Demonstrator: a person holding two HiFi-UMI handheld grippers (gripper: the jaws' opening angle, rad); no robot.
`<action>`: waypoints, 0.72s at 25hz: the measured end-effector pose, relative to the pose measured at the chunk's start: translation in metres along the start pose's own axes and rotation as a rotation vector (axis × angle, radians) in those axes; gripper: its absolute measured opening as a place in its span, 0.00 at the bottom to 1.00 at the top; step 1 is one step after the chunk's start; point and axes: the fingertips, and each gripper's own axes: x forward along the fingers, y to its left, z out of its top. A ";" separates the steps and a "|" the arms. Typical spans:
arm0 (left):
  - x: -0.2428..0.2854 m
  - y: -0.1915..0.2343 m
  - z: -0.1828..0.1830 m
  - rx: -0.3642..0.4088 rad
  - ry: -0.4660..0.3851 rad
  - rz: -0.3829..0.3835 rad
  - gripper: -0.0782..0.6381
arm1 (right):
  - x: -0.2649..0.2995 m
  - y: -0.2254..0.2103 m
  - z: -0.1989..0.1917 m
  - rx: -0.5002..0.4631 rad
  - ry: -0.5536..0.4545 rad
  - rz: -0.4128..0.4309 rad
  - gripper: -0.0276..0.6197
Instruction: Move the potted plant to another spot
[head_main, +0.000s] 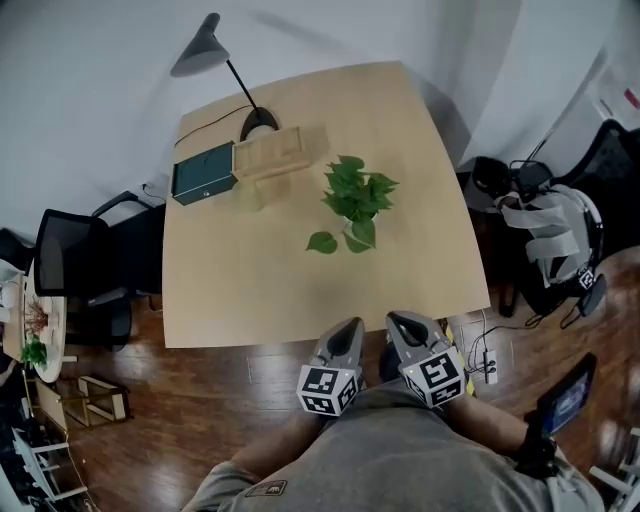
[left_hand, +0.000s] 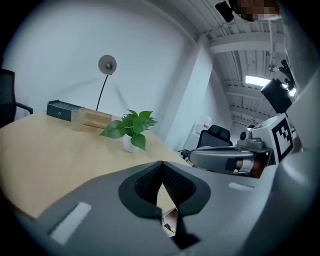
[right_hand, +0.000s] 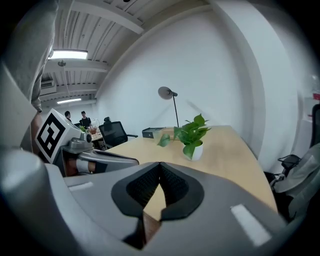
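Well out on the wooden table (head_main: 250, 290), near its middle, stands the potted plant (head_main: 355, 200), upright with its green leaves spilling over a small white pot (right_hand: 196, 151) that the head view barely shows beneath the foliage. Behind it, toward the far edge, sit a wooden tray (head_main: 268, 153), a dark green box (head_main: 203, 172) and a black desk lamp (head_main: 215, 50), all apart from the plant.

Both tools hang at the near edge, side by side and well short of the plant. The left gripper (head_main: 350, 325) has its jaws pressed together on nothing, and the right gripper (head_main: 398, 320) likewise, with only table surface showing past the ribbed pads.

The step in hand looks like the approach. To do it well, I would spread the jaws of one gripper before it arrives, come in low and level, and close on the pot's wall rather than the stems — the leaves give no firm hold and could tear. The bare stretches of tabletop left of the plant and nearer the person offer easy landing spots; keeping the pot upright while carrying it should avoid spilling soil.
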 end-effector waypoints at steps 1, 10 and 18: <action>0.012 0.003 0.004 0.004 0.003 0.011 0.11 | 0.006 -0.013 0.005 -0.004 0.000 0.006 0.05; 0.087 0.029 0.019 -0.005 0.034 0.149 0.11 | 0.050 -0.100 0.018 -0.019 0.045 0.075 0.05; 0.111 0.065 0.014 0.045 0.041 0.240 0.11 | 0.086 -0.137 0.003 -0.065 0.121 0.108 0.05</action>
